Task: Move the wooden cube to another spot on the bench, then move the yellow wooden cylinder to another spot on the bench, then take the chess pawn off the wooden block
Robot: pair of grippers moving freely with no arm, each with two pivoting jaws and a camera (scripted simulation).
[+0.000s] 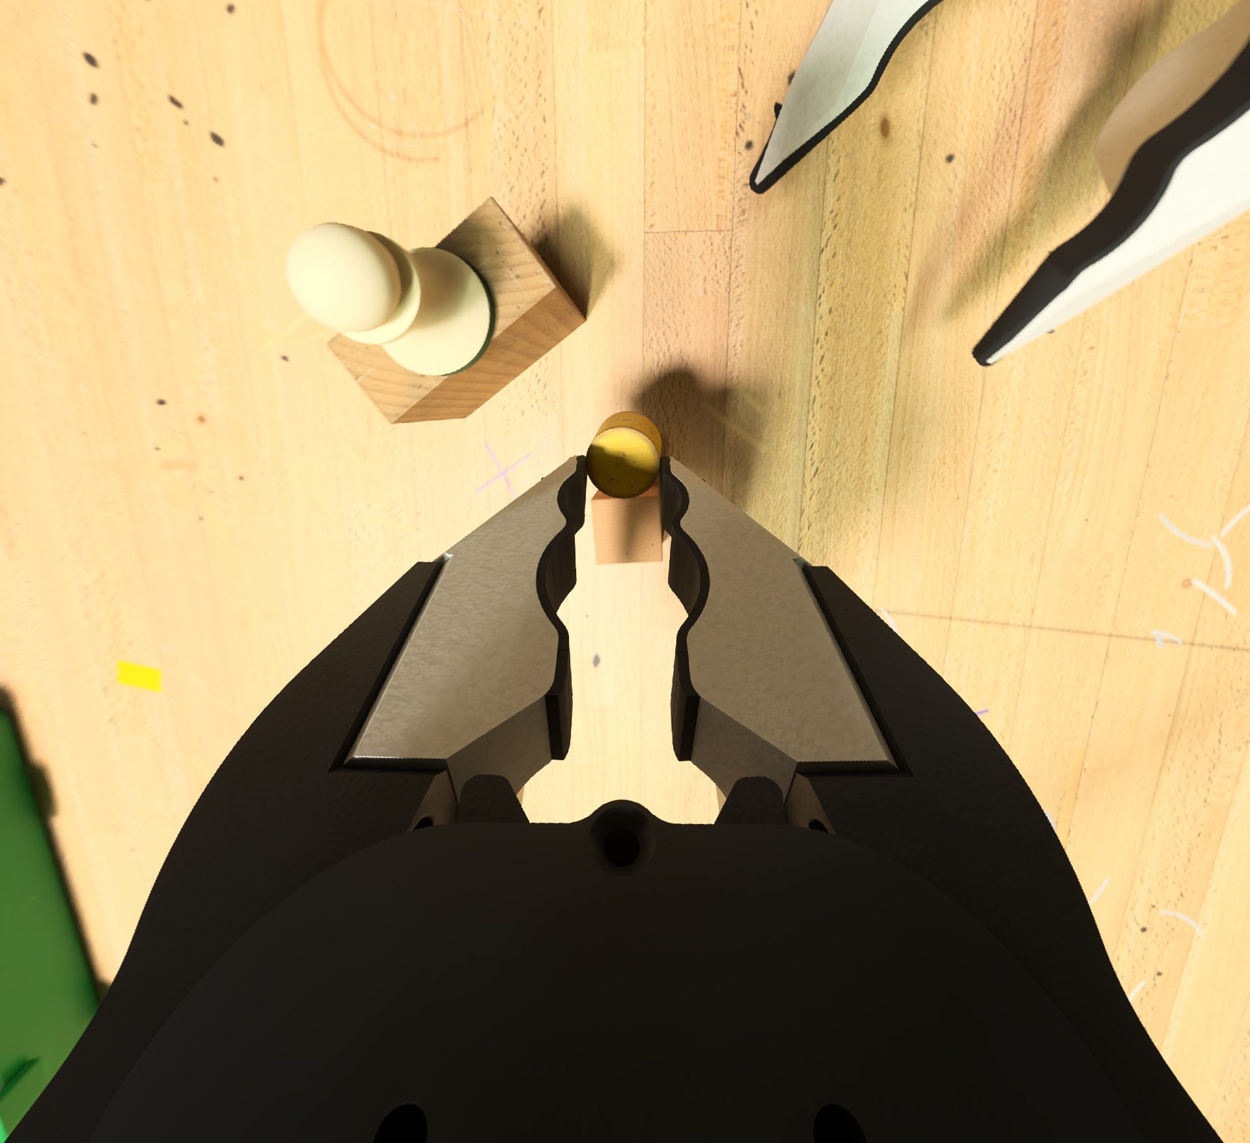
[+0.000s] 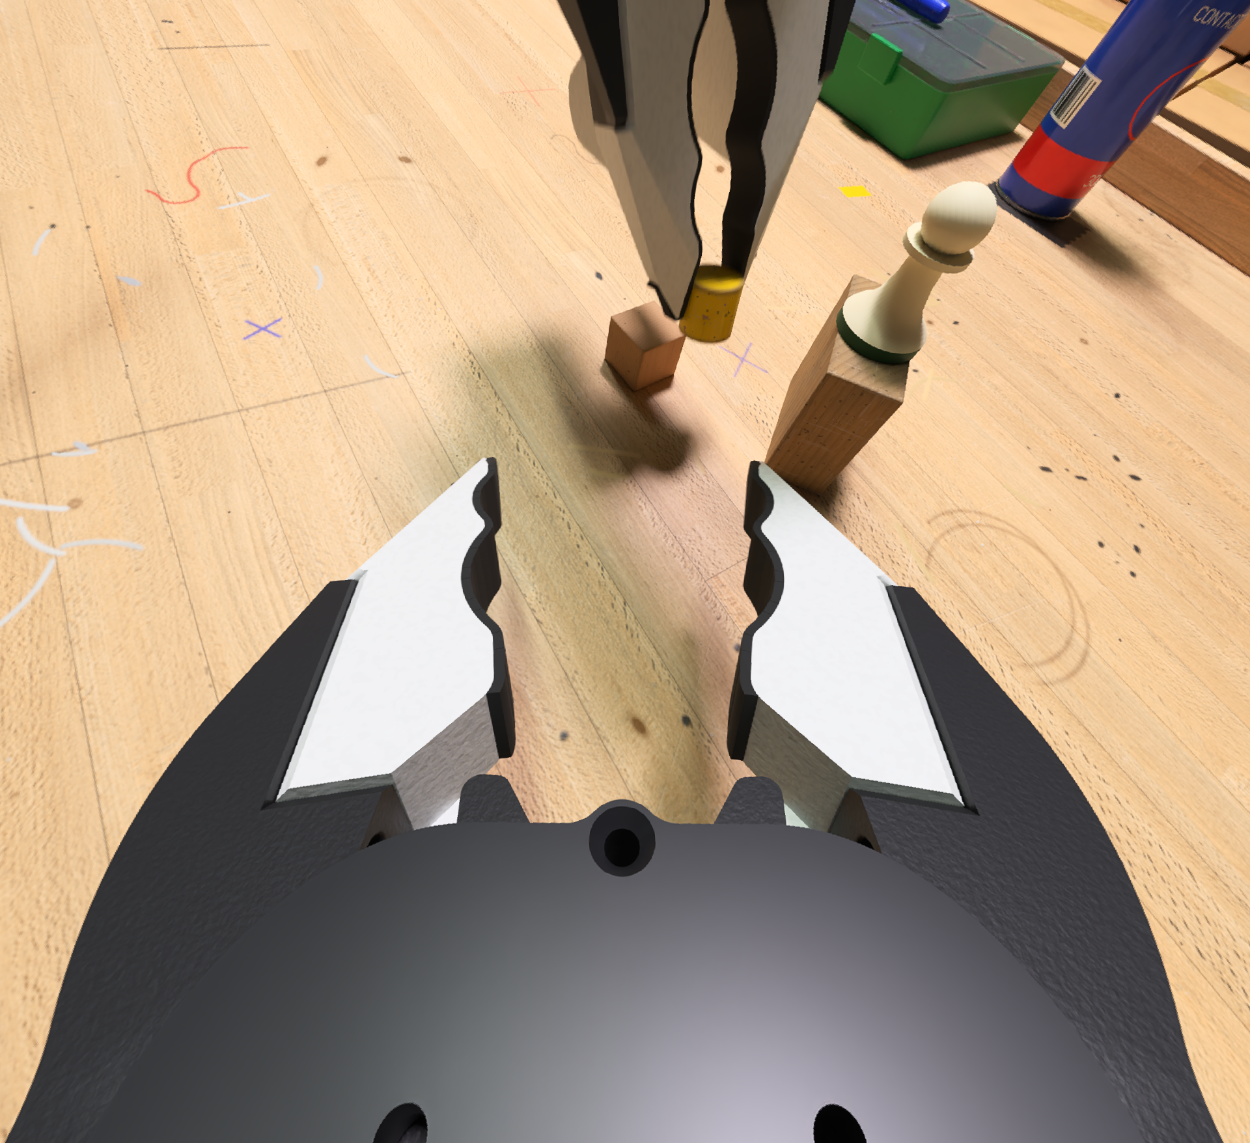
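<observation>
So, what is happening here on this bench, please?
The left claw is shut on the yellow wooden cylinder and holds it just above the bench, right beside the small wooden cube. The right claw is open and holds nothing, low over the bench. The chess pawn stands upright on the wooden block, not yet taken off.
</observation>
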